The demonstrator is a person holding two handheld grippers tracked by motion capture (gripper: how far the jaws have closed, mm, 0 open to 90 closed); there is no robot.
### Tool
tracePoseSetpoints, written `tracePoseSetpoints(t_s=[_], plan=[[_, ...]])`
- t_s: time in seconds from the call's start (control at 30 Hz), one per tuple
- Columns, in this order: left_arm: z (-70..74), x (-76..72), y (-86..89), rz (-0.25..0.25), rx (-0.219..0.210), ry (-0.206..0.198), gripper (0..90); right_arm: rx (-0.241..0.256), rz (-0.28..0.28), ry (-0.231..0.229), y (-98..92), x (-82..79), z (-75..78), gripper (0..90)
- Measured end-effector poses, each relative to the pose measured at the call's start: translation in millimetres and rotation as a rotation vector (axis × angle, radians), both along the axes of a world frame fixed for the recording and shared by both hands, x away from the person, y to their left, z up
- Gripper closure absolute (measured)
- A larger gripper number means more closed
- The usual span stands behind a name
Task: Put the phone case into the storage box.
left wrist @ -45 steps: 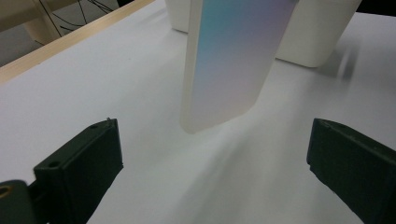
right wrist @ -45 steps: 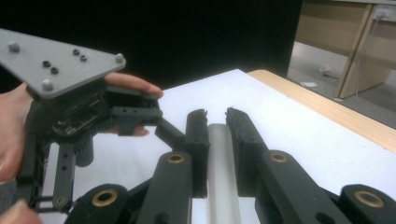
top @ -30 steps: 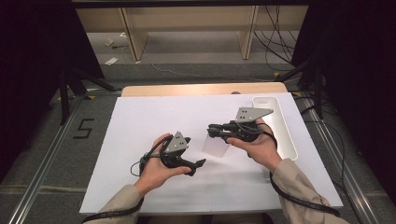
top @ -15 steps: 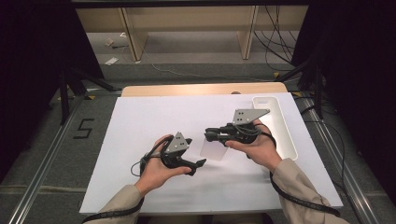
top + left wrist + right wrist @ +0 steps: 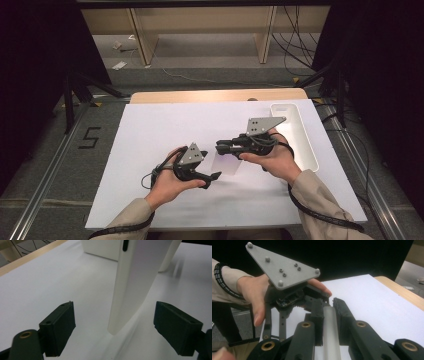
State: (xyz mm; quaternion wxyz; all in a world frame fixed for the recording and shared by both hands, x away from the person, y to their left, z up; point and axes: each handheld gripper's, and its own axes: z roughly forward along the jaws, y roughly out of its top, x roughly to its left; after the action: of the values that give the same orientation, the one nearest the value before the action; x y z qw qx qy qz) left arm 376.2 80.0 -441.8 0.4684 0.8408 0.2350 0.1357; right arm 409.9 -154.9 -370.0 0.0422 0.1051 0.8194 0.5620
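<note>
A person at a white table (image 5: 150, 135) holds a two-jaw gripper in each hand, near the middle of the table toward its front edge. The right gripper (image 5: 221, 148) is clamped on the edge of a thin translucent white sheet (image 5: 226, 163), which hangs from it down toward the table. The right gripper view shows that grip close up: both black jaws pressed against the pale sheet (image 5: 329, 335), with the left gripper (image 5: 322, 300) just beyond. The left gripper view shows the sheet (image 5: 135, 282) standing upright between its own jaws, which are wide apart and touch nothing. A white tray (image 5: 300, 135) lies along the table's right edge, seen from above.
</note>
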Motion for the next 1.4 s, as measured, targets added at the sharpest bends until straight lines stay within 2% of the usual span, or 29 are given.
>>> tracePoseSetpoints(t_s=[0.43,0.67,0.87,1.4], plan=[[-9.6,1.7,-2.5,-0.036,0.034,0.026,23.5,-0.006,0.016,0.015,1.4,-0.1,-1.6,80.1],[-11.1,1.4,-5.0,-0.07,0.032,0.025,30.4,-0.007,0.023,0.017,3.7,-0.7,-2.7,80.1],[-11.3,0.6,-7.2,-0.113,0.033,0.014,41.9,-0.007,0.025,0.019,3.7,-0.6,-3.0,80.0],[-12.5,0.9,-8.2,-0.17,0.049,-0.02,58.7,-0.005,0.038,0.033,4.8,-0.4,-5.0,80.1]])
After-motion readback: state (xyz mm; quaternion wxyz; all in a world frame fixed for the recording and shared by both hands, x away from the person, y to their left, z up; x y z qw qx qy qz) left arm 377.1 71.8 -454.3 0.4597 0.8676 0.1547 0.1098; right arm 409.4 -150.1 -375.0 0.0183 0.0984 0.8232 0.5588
